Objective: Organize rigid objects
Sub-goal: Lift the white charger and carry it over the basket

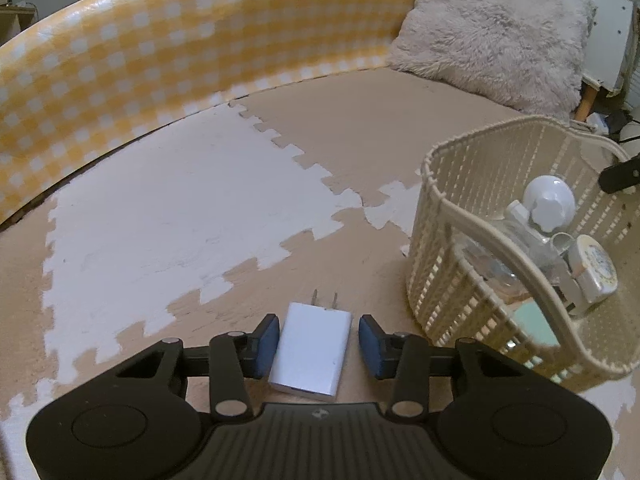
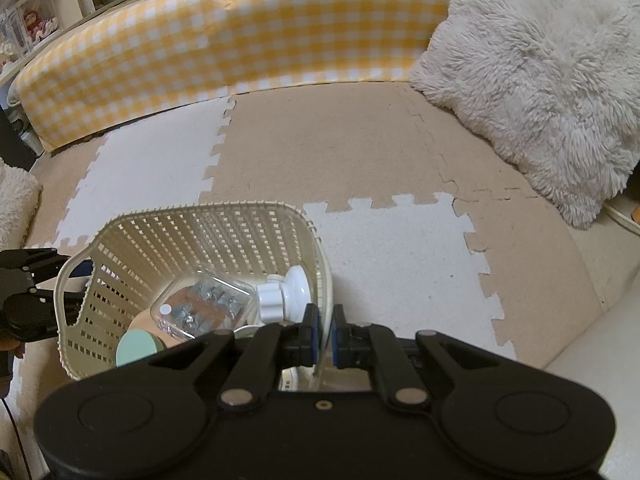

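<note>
A white plug-in charger [image 1: 310,350] lies flat on the foam mat, prongs pointing away. My left gripper [image 1: 318,338] is open with one blue pad on each side of the charger, close but apart from it. A cream slatted basket [image 1: 448,248] stands to the right; it holds a white knob piece [image 1: 550,202], a tape roll [image 1: 596,268] and a clear box. My right gripper [image 2: 325,330] is shut on the basket's right rim [image 2: 326,276]. In the right wrist view the basket holds a clear box of metal parts [image 2: 204,304], the white knob piece [image 2: 286,294] and a green lid [image 2: 138,346].
A yellow checked cushion wall [image 1: 160,40] runs along the back. A fluffy grey pillow [image 1: 492,28] lies at the back right. The floor is beige and white puzzle mat [image 1: 180,208]. Shelves with toys [image 2: 36,24] stand at far left in the right wrist view.
</note>
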Demonstrator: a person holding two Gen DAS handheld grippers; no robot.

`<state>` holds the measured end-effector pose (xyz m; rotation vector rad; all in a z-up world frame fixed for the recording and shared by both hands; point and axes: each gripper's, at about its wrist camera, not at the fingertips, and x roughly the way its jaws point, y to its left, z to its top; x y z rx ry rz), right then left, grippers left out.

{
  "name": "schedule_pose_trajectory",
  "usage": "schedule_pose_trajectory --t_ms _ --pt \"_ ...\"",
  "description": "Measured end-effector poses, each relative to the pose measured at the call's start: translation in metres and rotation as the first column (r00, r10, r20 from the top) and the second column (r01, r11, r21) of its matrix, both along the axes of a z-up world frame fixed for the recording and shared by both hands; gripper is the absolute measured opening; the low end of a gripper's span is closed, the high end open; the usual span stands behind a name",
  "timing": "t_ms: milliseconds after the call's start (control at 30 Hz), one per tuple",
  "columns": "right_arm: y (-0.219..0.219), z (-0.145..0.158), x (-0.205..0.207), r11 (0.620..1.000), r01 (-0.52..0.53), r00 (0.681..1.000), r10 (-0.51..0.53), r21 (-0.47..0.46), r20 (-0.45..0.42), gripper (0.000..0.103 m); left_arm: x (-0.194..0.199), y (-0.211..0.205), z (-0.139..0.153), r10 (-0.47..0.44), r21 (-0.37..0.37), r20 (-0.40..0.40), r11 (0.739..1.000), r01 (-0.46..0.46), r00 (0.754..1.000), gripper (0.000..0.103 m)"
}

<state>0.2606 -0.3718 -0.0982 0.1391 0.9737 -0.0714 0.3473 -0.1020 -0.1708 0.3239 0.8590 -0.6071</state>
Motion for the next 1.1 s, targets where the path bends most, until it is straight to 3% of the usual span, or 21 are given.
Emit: schedule_pose_trajectory --t_ms 300,500,833,1100 --pt "0.000 0.000 0.000 1.000 0.000 1.000 0.000 0.000 0.000 0.007 -0.001 -0.001 0.003 0.079 0.025 -0.040 0.997 -0.078 0.996 0.041" --pt "0.000 0.000 0.001 1.000 0.002 1.000 -0.002 0.001 -0.001 0.007 -0.005 0.006 0.018 0.130 0.004 -0.058 0.992 -0.130 0.990 0.040" --pt "-0.001 0.000 0.001 1.000 0.005 1.000 -0.005 0.004 0.000 0.007 -0.017 0.010 0.066 0.183 -0.081 -0.041 0.979 -0.186 0.982 0.040" --pt "-0.001 0.000 0.000 1.000 0.006 1.000 -0.006 0.007 -0.001 0.007 -0.040 0.003 0.117 0.136 -0.168 0.001 0.977 -0.134 0.991 0.040"
